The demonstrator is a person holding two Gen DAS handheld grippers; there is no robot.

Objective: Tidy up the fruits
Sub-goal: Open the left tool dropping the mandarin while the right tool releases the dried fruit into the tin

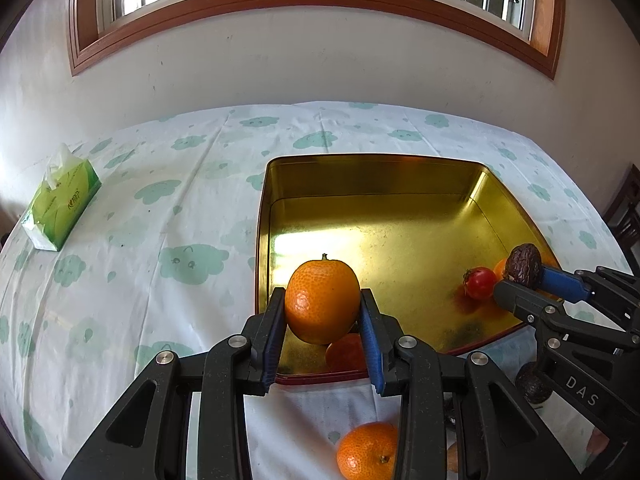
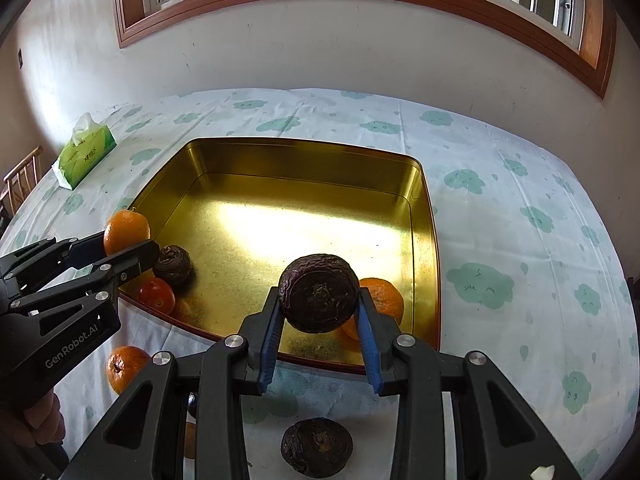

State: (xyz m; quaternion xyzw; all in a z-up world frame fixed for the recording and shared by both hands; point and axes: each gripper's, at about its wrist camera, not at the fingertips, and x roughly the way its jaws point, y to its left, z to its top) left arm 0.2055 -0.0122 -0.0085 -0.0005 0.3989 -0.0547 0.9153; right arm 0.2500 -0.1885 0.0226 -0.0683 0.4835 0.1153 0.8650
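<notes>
My left gripper (image 1: 322, 294) is shut on an orange (image 1: 320, 304), held over the near left corner of the open gold tin (image 1: 380, 184). My right gripper (image 2: 319, 294) is shut on a dark wrinkled fruit (image 2: 318, 284) above the tin's (image 2: 280, 160) near right part. Each gripper shows in the other's view: the right gripper (image 1: 524, 280) with its dark fruit (image 1: 523, 267), the left gripper (image 2: 129, 242) with its orange (image 2: 126, 228). In the tin lie a red tomato (image 1: 480, 282), another tomato (image 2: 157, 295), a dark fruit (image 2: 173, 264) and an orange (image 2: 384, 294).
On the cloud-print cloth in front of the tin lie an orange (image 1: 368, 452) and a dark fruit (image 2: 316, 446). A green tissue box (image 1: 60, 204) stands at the far left. A wooden chair (image 2: 20, 180) is beyond the left table edge. The wall and window are behind.
</notes>
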